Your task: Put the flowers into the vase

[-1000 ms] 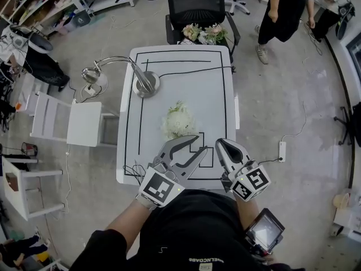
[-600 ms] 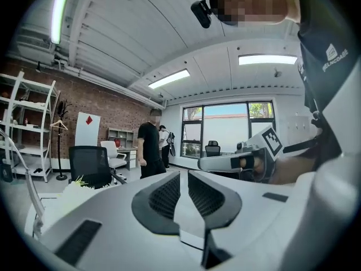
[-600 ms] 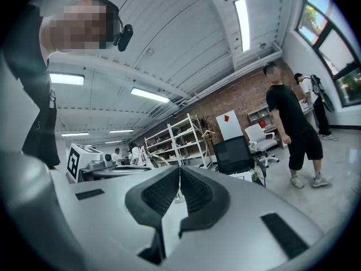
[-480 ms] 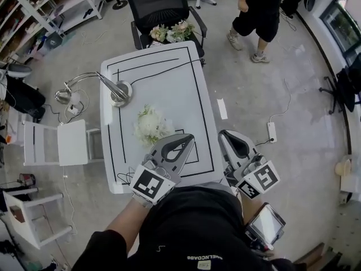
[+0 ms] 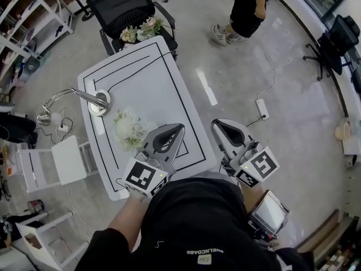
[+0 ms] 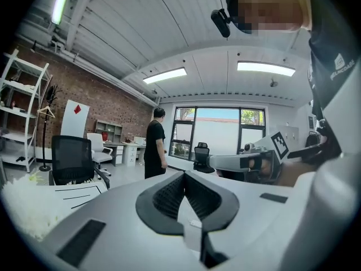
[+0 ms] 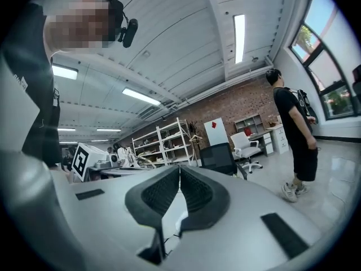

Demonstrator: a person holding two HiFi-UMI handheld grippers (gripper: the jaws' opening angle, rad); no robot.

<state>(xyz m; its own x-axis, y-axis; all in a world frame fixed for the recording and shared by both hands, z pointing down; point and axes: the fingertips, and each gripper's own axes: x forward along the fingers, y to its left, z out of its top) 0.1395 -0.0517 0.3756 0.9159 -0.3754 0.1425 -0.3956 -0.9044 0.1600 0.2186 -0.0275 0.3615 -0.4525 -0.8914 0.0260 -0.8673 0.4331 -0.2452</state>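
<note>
hovering over the near edge of the white table, the left gripper has just been closing and its jaws now meet with nothing between them. the right gripper sits just off the table's edge at three o'clock of the left one, pads pressed together and empty too. both point roughly level across the room.

moving outward, a bunch of white flowers rests on the tabletop at nine o'clock of the left gripper, near it but apart. the desk lamp stands at ten o'clock. a second bunch of pinkish flowers sits on the black chair at eleven o'clock, well beyond the table's far end.

no vase can be made out anywhere. the white bunch could be lying loose on the table or standing in a vase hidden under its blooms, so progress can't be judged. neither gripper holds a stem.
</note>
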